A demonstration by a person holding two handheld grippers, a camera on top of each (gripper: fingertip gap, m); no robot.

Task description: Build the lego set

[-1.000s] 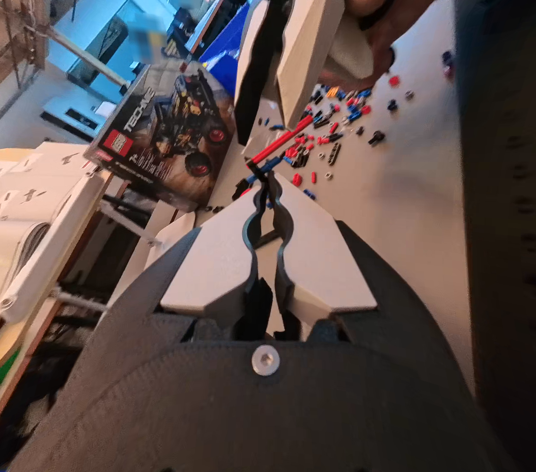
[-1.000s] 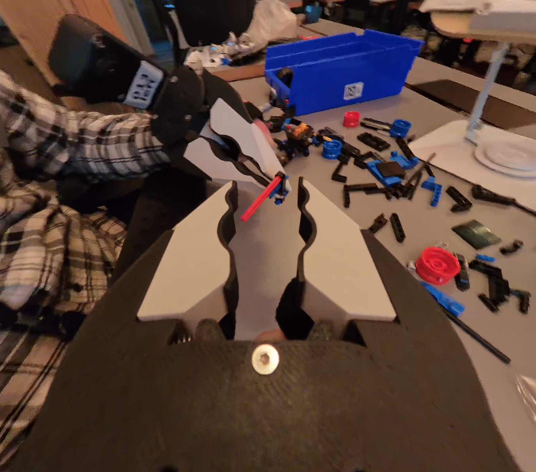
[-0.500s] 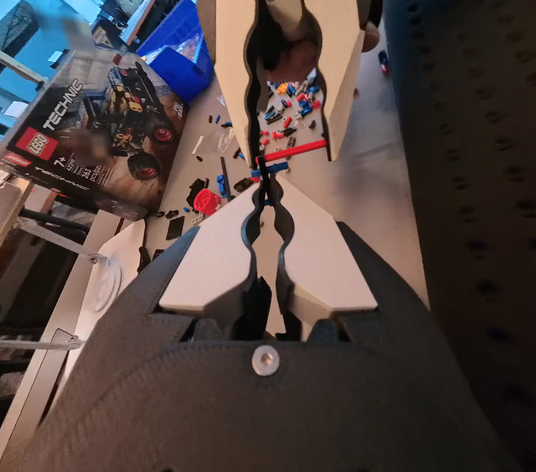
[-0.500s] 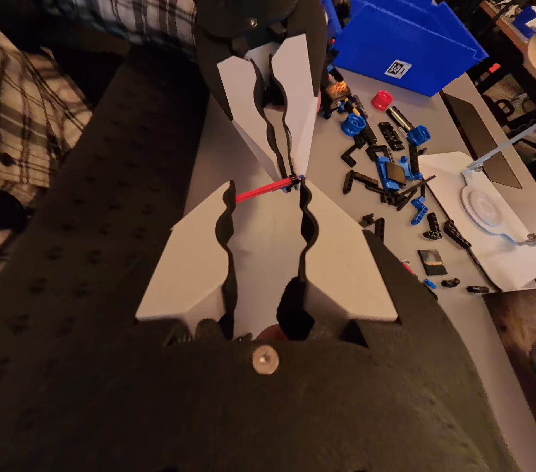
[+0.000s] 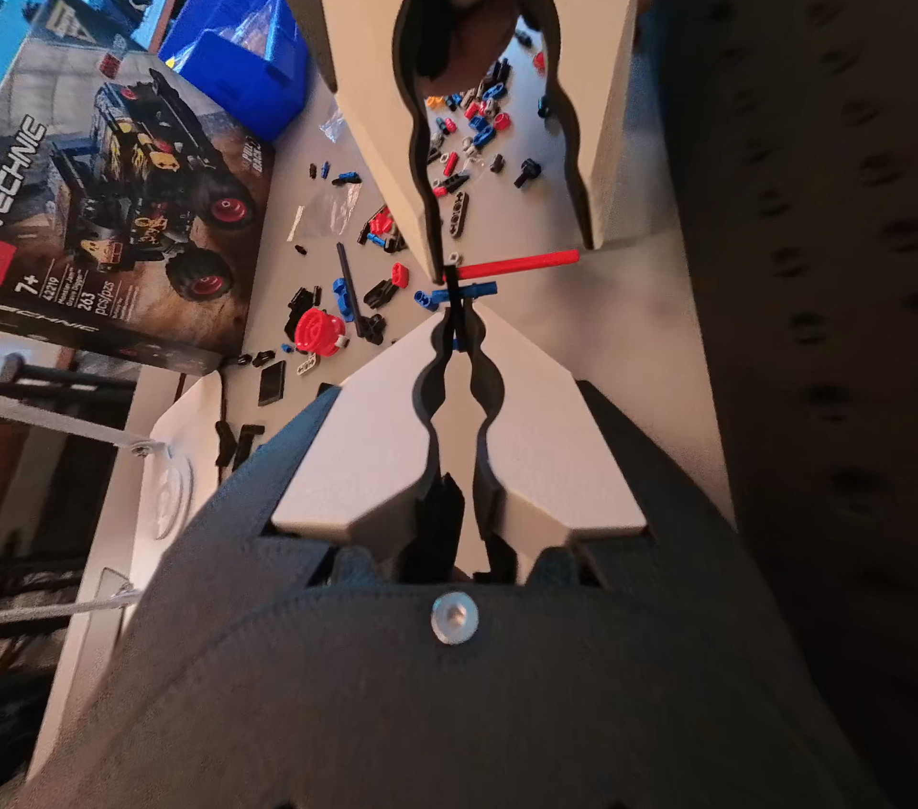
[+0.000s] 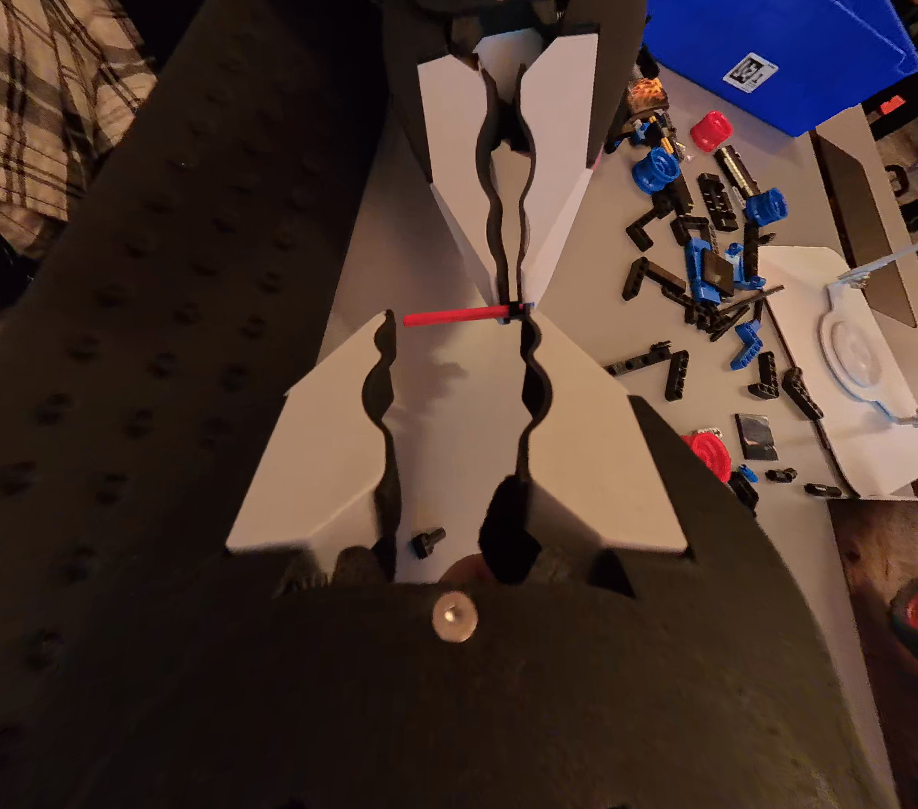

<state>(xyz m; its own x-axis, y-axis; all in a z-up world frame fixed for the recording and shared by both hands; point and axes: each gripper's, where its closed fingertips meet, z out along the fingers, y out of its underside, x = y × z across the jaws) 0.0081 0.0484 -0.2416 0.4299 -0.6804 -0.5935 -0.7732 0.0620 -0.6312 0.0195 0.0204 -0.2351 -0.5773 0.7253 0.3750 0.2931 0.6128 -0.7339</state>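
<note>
Small lego sub-assembly (image 5: 454, 293) with red axle (image 5: 516, 264), pinched aloft over table (image 5: 571, 348) by clenched left gripper (image 5: 456, 328), presenting axle crosswise between spread fingertips of unclosed right gripper (image 6: 454, 328) for likely grasp

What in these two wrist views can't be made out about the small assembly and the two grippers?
- Left wrist view: the black piece pinched in the left gripper is mostly hidden by its fingers.
- Right wrist view: whether the open right gripper touches the red axle cannot be told.
- Both views: how axle and blue pin join is too small.
</note>
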